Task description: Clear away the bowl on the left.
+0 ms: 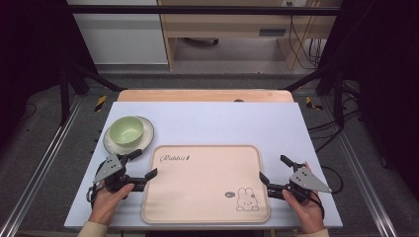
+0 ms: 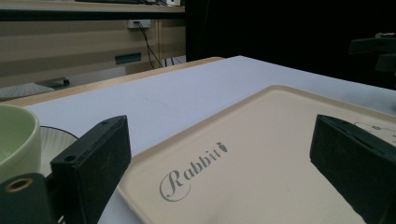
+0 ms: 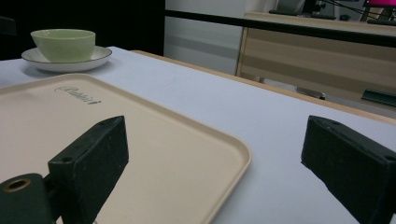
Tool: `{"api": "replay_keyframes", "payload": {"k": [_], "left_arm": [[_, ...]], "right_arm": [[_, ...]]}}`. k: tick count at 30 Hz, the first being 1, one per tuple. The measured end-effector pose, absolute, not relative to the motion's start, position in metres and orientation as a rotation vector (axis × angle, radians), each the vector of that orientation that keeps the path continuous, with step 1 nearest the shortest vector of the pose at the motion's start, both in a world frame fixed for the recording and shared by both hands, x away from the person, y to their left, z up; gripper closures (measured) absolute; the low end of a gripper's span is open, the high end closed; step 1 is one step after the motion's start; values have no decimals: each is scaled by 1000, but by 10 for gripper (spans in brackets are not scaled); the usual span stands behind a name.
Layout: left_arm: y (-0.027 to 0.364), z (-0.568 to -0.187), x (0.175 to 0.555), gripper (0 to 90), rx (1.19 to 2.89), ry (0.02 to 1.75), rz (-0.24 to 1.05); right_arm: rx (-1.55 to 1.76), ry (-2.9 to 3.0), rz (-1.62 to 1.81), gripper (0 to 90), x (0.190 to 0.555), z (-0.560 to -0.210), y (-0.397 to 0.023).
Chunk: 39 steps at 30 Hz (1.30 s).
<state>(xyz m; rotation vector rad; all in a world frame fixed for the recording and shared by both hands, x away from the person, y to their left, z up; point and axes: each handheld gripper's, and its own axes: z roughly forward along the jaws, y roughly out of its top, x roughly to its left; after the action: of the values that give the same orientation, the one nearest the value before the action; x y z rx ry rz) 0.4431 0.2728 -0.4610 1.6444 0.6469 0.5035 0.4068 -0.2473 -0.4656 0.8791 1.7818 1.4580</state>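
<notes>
The green bowl (image 2: 16,140) is getting cut off by the left edge of the left gripper view, and a black jaw is hiding part of the plate (image 2: 56,140) under it. The tray (image 3: 140,140) is running off the bottom of the right gripper view, where its writing is looking too blurry to read.

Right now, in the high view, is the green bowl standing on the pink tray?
No, the green bowl sits on a white saucer on the table, behind the pink tray's left far corner.
</notes>
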Motion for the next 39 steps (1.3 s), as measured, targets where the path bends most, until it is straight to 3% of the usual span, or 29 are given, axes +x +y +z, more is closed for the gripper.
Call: {"api": "replay_keyframes", "payload": {"k": [28,39], "left_arm": [[263,-454,442,63,1726,728,540],[275,-399,471,91,1826,838,694]], "right_arm": [[889,1780,1417,61,406,-464,-246],[905,1762,1434,61,403,-462,-247]]}}
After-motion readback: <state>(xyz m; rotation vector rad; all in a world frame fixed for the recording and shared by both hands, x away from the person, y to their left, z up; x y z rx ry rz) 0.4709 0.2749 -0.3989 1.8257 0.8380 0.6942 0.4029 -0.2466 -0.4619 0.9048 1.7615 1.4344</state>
